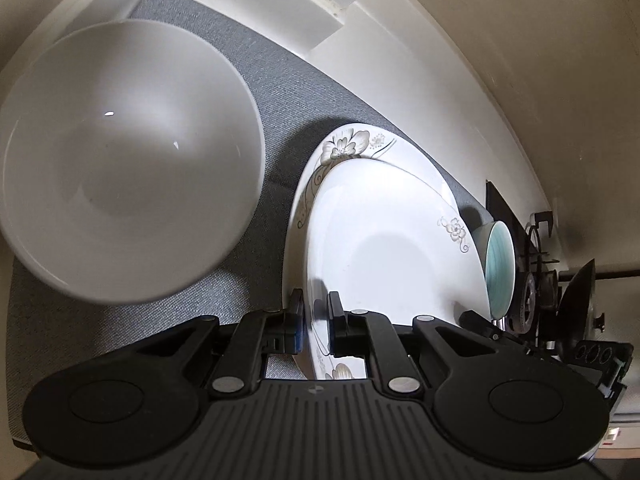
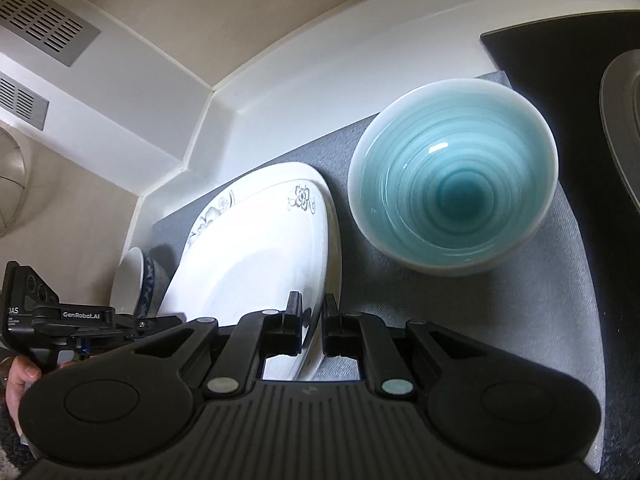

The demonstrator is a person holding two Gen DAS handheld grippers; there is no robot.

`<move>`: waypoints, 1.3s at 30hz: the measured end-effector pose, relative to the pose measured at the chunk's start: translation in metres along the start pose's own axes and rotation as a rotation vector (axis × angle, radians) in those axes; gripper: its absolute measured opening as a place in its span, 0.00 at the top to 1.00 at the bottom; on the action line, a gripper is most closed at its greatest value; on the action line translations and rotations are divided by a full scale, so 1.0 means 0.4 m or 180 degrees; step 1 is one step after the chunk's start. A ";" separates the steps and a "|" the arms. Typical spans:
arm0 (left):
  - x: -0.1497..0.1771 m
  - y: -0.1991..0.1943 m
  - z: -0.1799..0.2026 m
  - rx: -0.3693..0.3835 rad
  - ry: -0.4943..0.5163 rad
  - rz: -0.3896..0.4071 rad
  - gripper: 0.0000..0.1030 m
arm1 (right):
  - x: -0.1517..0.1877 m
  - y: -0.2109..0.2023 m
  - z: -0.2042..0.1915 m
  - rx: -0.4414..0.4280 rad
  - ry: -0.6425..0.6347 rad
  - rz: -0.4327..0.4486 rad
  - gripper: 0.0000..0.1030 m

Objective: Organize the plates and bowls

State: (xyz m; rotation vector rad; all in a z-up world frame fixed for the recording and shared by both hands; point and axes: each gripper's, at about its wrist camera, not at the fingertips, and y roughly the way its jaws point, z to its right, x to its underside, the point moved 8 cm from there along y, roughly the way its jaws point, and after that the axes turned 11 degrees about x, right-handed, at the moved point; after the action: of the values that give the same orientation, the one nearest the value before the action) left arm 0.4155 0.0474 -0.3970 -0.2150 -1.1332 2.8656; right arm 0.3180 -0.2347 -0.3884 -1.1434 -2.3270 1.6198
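Observation:
A white squarish plate with grey flower prints lies on top of a second flowered plate on a grey mat. My left gripper is shut on the left rim of the top plate. My right gripper is shut on the opposite rim of the same plate. A large white bowl stands left of the plates. A light blue ringed bowl stands on the mat right of the plates; it also shows in the left wrist view.
A blue-patterned bowl sits behind the white bowl's edge. A white backsplash borders the mat. A black stove top with a pan rim lies to the right; its burner shows in the left wrist view.

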 end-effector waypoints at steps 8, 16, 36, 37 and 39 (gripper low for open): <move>-0.002 -0.021 -0.006 0.0049 -0.0010 -0.0052 0.89 | 0.017 0.008 -0.004 -0.0017 0.0270 0.0005 0.90; 0.007 -0.036 -0.029 0.0283 -0.0268 -0.0105 0.89 | 0.027 0.004 -0.005 -0.0033 0.0339 0.0082 0.90; 0.117 -0.026 0.000 0.0216 0.0025 -0.0231 0.84 | 0.019 -0.007 -0.025 0.0241 0.0234 0.0234 0.90; 0.118 -0.024 0.007 0.0178 0.0071 -0.0192 0.84 | 0.017 -0.008 -0.023 0.0233 0.0253 0.0202 0.90; 0.120 -0.028 0.011 0.0124 0.0133 -0.0116 0.84 | 0.017 -0.014 -0.025 0.0238 0.0240 0.0122 0.87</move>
State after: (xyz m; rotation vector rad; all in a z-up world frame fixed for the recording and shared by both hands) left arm 0.3671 0.0573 -0.3914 -0.2486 -1.0621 2.8348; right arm 0.3150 -0.2237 -0.3817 -1.2185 -2.1927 1.6313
